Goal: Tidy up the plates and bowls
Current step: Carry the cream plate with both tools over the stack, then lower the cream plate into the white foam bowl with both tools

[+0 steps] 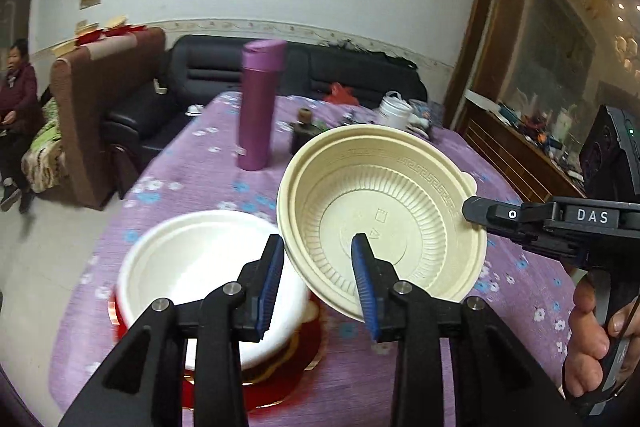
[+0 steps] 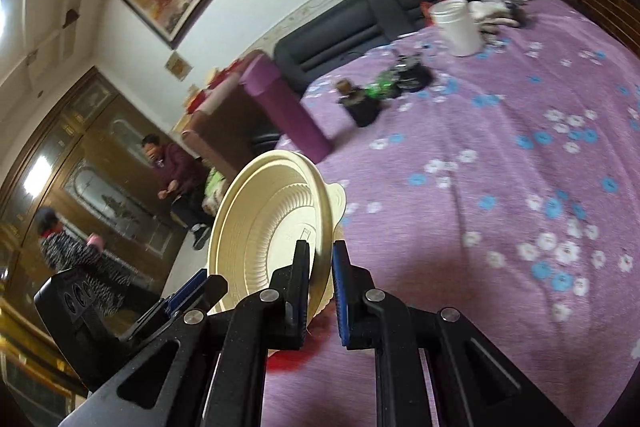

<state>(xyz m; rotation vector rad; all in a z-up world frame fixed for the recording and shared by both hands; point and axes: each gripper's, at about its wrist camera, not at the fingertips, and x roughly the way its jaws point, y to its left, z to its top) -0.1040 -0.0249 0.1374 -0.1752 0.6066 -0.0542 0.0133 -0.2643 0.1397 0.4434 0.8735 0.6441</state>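
Note:
A cream ribbed plastic bowl [image 1: 380, 219] hangs tilted above the purple flowered tablecloth [image 1: 192, 163]. My right gripper [image 2: 320, 245] is shut on the rim of this cream bowl [image 2: 260, 227]; in the left wrist view the right gripper [image 1: 470, 209] pinches the bowl's right edge. My left gripper [image 1: 318, 239] stands open astride the near rim, one pad inside the bowl and one outside, neither pressing. Below and to the left, a white bowl [image 1: 180, 259] sits on a red plate [image 1: 280, 391] with a gold edge.
A tall purple flask [image 1: 258, 107] stands behind the bowls, with a small dark bottle [image 1: 304, 131] and a white jar [image 1: 394, 111] further back. A black sofa [image 1: 208, 67] lies beyond the table. A seated person [image 1: 16, 99] is at the far left.

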